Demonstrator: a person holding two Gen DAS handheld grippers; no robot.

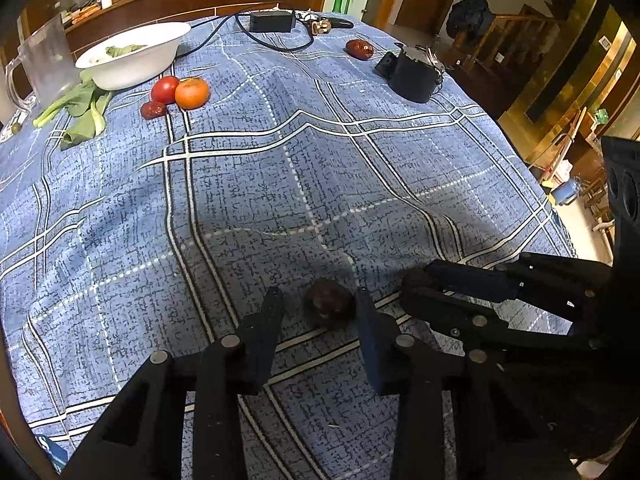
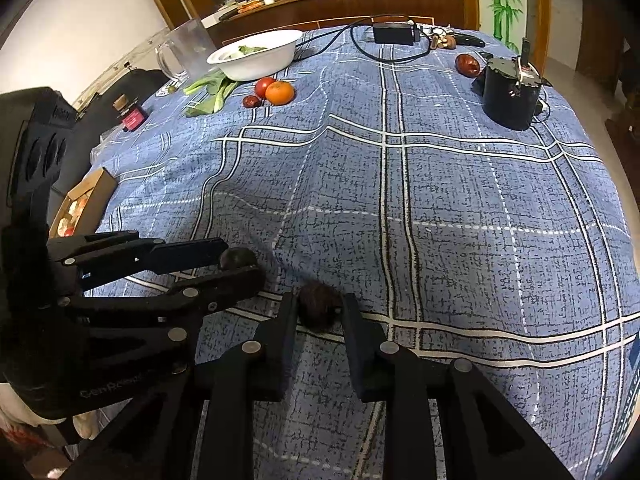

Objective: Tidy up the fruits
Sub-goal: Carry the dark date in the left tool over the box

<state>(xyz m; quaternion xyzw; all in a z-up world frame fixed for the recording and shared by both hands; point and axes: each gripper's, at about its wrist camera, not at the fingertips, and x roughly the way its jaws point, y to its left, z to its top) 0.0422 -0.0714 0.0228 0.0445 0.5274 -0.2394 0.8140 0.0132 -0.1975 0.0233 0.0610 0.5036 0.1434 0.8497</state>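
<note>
Two dark brown round fruits lie on the blue plaid cloth at the near edge. My left gripper (image 1: 318, 304) is open around one dark fruit (image 1: 329, 307), fingers on either side, not touching. That fruit also shows in the right wrist view (image 2: 237, 258). My right gripper (image 2: 319, 306) is closed on the other dark fruit (image 2: 318, 307), which also shows in the left wrist view (image 1: 418, 280). Far back lie a red tomato (image 1: 164, 89), an orange (image 1: 192, 93), a small red fruit (image 1: 153, 109) and another red fruit (image 1: 359, 49).
A white bowl (image 1: 132, 54) with greens, leafy greens (image 1: 82, 110) and a clear jug (image 1: 42, 60) stand at the back left. A black cylinder (image 1: 416, 74), a black box (image 1: 272, 21) with cable and a cardboard box (image 2: 82, 204) are around.
</note>
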